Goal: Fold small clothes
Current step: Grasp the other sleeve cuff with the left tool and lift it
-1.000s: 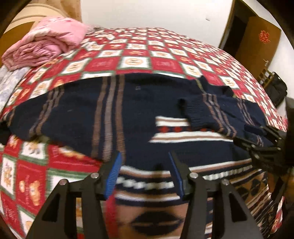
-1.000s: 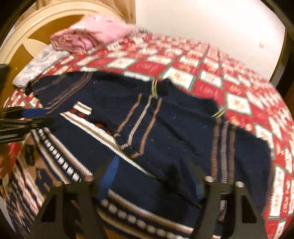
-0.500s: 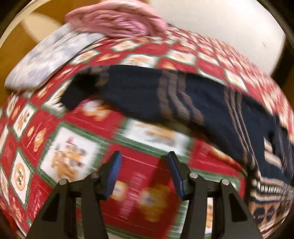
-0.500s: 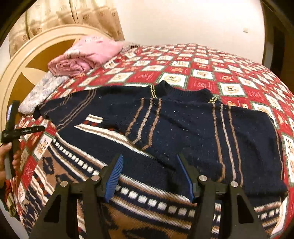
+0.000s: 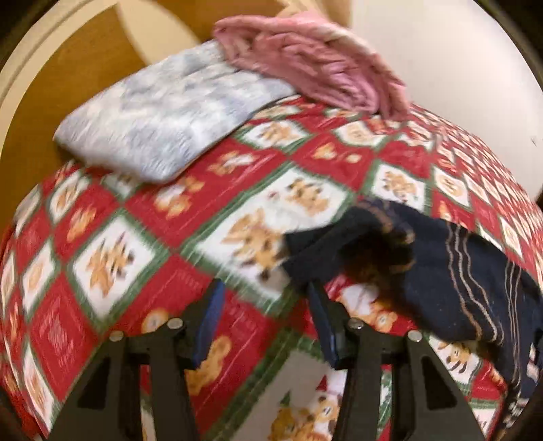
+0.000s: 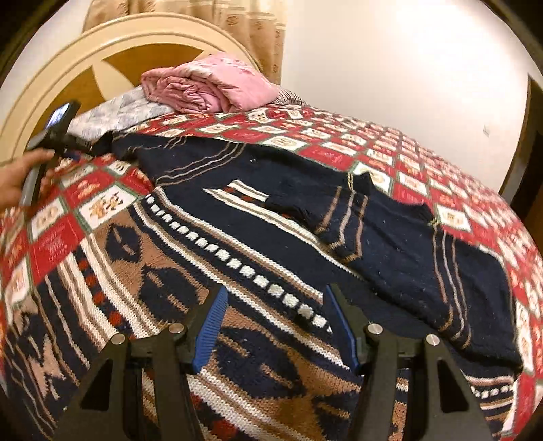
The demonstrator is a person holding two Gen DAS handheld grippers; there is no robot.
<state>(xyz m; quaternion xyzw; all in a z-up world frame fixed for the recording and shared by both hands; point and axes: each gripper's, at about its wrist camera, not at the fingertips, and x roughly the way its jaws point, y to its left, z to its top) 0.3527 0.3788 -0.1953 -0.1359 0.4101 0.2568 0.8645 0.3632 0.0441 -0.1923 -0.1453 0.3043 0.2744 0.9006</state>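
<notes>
navy sweater [image 6: 390, 244]: spread flat on bed quilt [image 6: 424, 163], one sleeve folded in for folding. left claw [image 5: 263, 319]: spread, empty, sleeve cuff [image 5: 325, 251] at 1 o'clock. right claw [image 6: 275, 325]: spread, empty, over hem.

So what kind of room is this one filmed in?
Most likely a bedroom: a bed with a quilt and a curved headboard, a curtain behind it, and a sweater spread out for folding.

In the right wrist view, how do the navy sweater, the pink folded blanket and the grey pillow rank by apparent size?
1. navy sweater, clearly the largest.
2. pink folded blanket.
3. grey pillow, partly hidden under the blanket, so places two and three are unsure.
</notes>
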